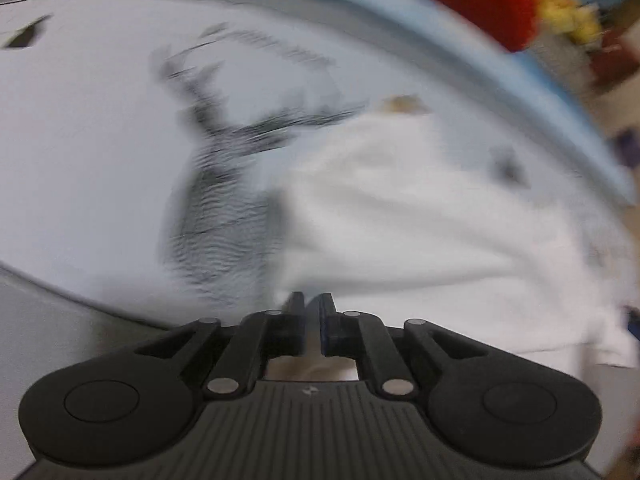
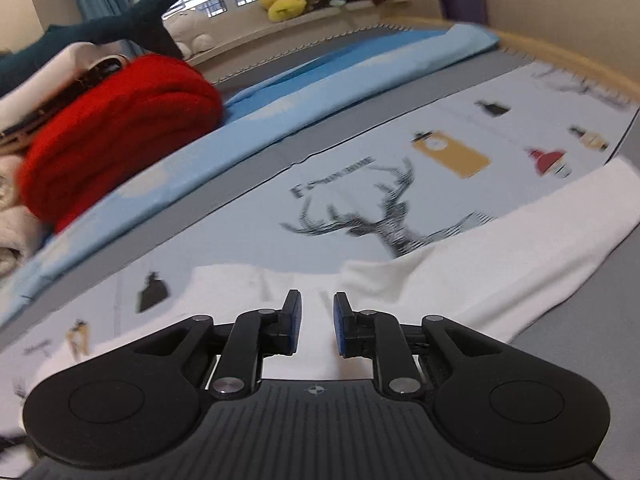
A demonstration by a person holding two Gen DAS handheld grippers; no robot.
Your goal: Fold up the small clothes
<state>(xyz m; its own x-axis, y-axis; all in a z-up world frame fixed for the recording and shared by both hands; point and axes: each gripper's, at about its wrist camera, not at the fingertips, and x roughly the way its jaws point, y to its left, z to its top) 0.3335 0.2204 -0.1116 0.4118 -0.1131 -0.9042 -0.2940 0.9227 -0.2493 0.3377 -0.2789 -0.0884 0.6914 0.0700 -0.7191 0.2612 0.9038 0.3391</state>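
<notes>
White garment (image 2: 460, 264) – spread flat on deer-print sheet (image 2: 360, 184), beside red folded knit (image 2: 120, 128). Left gripper (image 1: 311, 304) – jaws pinched on garment's edge. Right gripper (image 2: 316, 312) – jaws parted, fabric beneath, ungripped.

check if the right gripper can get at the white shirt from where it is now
Probably yes. The right gripper hangs just above the white shirt with its jaws apart, and nothing lies between them and the cloth spread on the bed sheet.
</notes>
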